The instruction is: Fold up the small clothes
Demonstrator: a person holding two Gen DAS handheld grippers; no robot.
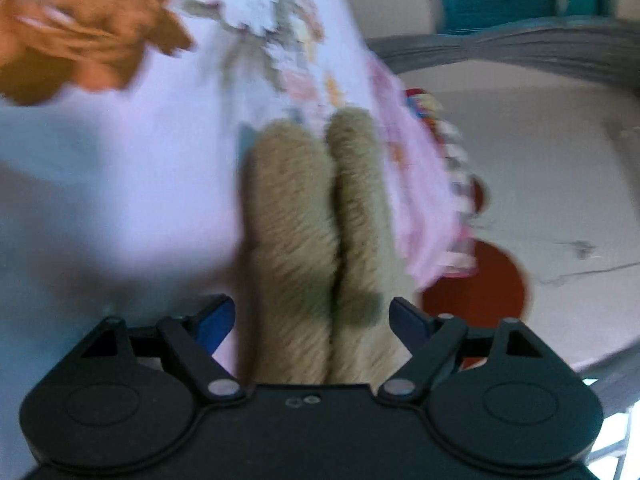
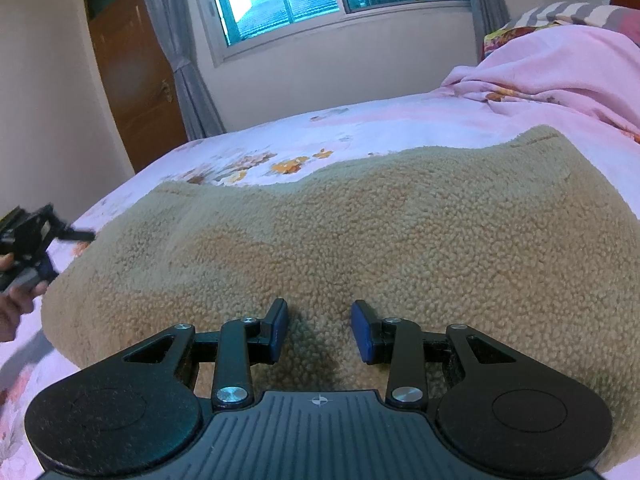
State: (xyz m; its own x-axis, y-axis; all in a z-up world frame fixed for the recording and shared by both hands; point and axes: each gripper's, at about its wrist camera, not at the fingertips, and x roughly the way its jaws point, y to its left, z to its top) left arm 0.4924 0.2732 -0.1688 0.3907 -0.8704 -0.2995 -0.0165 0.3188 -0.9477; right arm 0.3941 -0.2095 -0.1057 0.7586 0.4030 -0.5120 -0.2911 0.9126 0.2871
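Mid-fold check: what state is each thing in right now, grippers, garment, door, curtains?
Left gripper: open, fleece edge between its pads.
Right gripper: part-closed around a fleece pinch; grip unclear.
Beige fleece garment: spread on the bed, one edge doubled.
Door: closed.
Curtains: drawn aside.
Pink blanket: bunched.
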